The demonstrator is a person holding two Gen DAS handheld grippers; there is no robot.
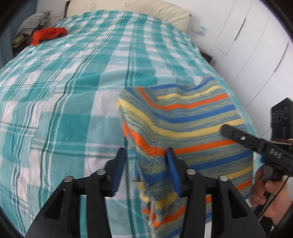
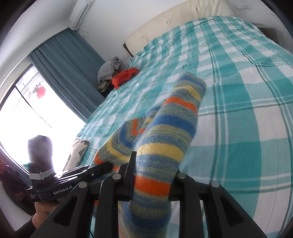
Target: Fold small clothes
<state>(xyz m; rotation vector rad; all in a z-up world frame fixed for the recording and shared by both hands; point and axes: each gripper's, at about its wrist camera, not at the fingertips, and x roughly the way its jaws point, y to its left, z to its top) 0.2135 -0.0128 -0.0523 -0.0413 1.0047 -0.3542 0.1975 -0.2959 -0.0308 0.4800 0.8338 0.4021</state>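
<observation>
A striped knitted garment (image 1: 186,120) in blue, yellow, orange and grey hangs over the teal checked bed cover (image 1: 64,102). My left gripper (image 1: 145,170) is open, its right blue finger (image 1: 173,170) touching the garment's lower left edge. My right gripper also shows in the left wrist view (image 1: 230,132), at the garment's right side. In the right wrist view the right gripper (image 2: 153,175) has a band of the striped garment (image 2: 164,139) between its fingers, and the left gripper (image 2: 102,167) shows at lower left beside the cloth.
A red garment (image 1: 48,34) lies at the far left corner of the bed, next to a grey striped pile (image 1: 33,23). A cream headboard (image 1: 128,7) is behind. White cupboard doors (image 1: 247,36) stand to the right. A window with a blue curtain (image 2: 69,64) is to the left.
</observation>
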